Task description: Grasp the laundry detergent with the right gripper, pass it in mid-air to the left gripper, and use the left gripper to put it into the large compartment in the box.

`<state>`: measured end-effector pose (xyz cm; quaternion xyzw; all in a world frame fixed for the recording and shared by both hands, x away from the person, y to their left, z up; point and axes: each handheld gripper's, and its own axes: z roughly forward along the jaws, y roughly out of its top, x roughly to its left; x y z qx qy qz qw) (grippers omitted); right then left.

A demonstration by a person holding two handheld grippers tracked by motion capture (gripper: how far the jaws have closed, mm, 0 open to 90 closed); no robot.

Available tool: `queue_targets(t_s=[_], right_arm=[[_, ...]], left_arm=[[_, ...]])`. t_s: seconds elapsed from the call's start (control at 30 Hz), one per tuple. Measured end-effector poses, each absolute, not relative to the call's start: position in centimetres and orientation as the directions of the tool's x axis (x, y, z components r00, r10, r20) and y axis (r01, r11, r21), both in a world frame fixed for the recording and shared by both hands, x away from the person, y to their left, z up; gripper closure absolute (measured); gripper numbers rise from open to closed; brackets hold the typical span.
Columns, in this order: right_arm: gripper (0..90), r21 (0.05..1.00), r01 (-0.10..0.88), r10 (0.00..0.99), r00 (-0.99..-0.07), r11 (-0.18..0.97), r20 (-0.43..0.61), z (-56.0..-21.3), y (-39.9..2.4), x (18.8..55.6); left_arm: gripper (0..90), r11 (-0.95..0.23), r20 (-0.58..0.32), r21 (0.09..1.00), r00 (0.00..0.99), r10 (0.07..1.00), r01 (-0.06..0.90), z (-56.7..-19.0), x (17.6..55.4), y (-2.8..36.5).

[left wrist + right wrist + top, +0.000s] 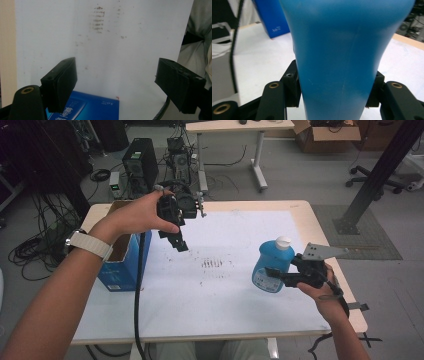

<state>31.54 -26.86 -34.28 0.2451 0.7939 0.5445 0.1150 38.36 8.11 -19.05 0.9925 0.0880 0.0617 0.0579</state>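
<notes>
At the table's left edge sits a blue box, open at the top. Left claw hangs over the table beside it, spread, nothing between its pads. Near the right edge, right claw pinches the blue bottle at its waist, upright. Looks like a carry step; next move probably needs the bottle kept upright toward the box.

Open blue box sits at surface left edge; brown smudges mid-sheet. Behind: PC tower, cable tangle, second desk, cardboard box.
</notes>
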Motion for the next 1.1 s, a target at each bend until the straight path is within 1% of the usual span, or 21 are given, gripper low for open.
queue_targets(t_s=[0.13, 0.27, 0.4, 0.57, 0.8, 1.1], right_arm=[[45.0, 0.924, 0.259, 0.487, -0.868, 0.281, 0.095, -33.5, -26.6, 31.7], [45.0, 0.923, 0.238, 0.440, -0.894, 0.301, 0.087, -32.0, -26.0, 31.9], [45.0, 0.925, 0.227, 0.413, -0.907, 0.304, 0.086, -31.1, -25.6, 32.1], [45.0, 0.924, 0.200, 0.368, -0.927, 0.326, 0.071, -29.7, -24.3, 32.6], [45.0, 0.920, 0.171, 0.316, -0.947, 0.353, 0.055, -28.7, -22.6, 33.0], [45.0, 0.916, 0.147, 0.265, -0.963, 0.373, 0.047, -28.6, -20.4, 33.4]], left_arm=[[17.9, -0.981, 0.119, 0.120, 0.978, 0.169, 0.155, -18.5, 37.5, 7.9], [18.0, -0.981, 0.117, 0.128, 0.980, 0.160, 0.145, -17.8, 36.9, 7.7], [18.0, -0.983, 0.120, 0.134, 0.982, 0.146, 0.130, -16.8, 36.2, 7.5], [18.0, -0.985, 0.121, 0.140, 0.985, 0.123, 0.105, -15.8, 35.3, 7.2], [17.8, -0.985, 0.110, 0.147, 0.989, 0.102, 0.085, -15.0, 34.4, 6.7], [17.4, -0.985, 0.088, 0.156, 0.992, 0.086, 0.072, -14.6, 34.0, 6.4]])
